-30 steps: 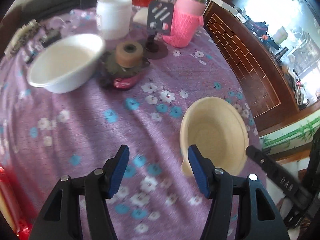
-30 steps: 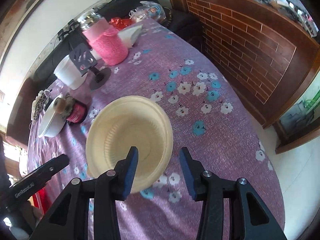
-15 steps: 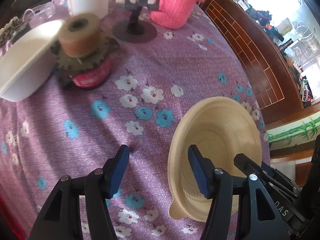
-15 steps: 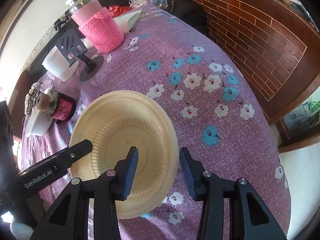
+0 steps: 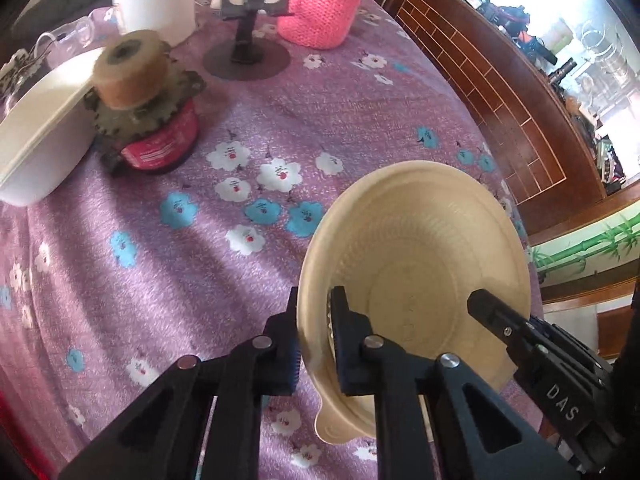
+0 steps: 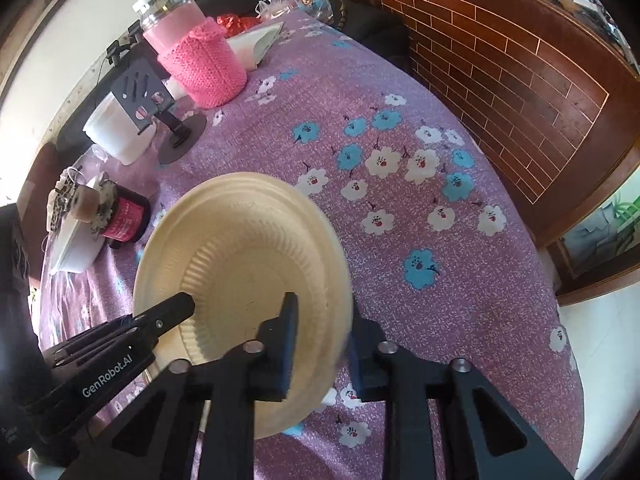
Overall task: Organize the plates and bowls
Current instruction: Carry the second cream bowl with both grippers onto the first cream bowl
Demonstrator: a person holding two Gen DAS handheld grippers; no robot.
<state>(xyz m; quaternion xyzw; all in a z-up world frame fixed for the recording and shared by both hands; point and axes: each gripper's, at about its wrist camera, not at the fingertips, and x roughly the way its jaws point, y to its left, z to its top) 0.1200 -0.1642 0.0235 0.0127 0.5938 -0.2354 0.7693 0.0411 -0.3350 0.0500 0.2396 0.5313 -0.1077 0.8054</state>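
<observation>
Nearest in left wrist view: left tongs (image 5: 314,342) clenched on the near-left rim of the beige paper bowl (image 5: 416,280), one pad outside the wall, one inside. Bowl sits tilted at approx 4 o'clock of the frame, low over the purple floral cloth of the counter (image 5: 180,264). At 3–4 o'clock the right tongs reach in w/ one finger over the bowl's far-right rim.

Right wrist view: right tongs (image 6: 320,340) straddle the bowl's (image 6: 240,272) right rim, inner pad inside, outer pad outside; rim is blurred here, gap looks small, but can't tell if pads press it. Left tongs (image 6: 176,308) enter from 8 o'clock, tip at the bowl's left inner wall.

Further out, approx 10 o'clock in left view: red-labelled jar (image 5: 160,140) w/ a toothed dark lid and a tan tape roll (image 5: 130,68) on top. Touching its left side, a white bowl (image 5: 36,136), at 9–10 o'clock.

Beyond, approx 12 o'clock: black phone stand (image 5: 248,12) on a round base. White tub (image 5: 156,0) just behind-left of it at 11 o'clock. Pink knit-sleeved jar (image 5: 324,4) just right of the stand at 12–1 o'clock; right view shows its glass top and metal lid (image 6: 160,0).

Farthest, right view 12 o'clock: white iron (image 6: 256,44) behind the pink jar. Brick-pattern wood panel (image 6: 500,72) runs along the counter's right edge, 1–3 o'clock.
</observation>
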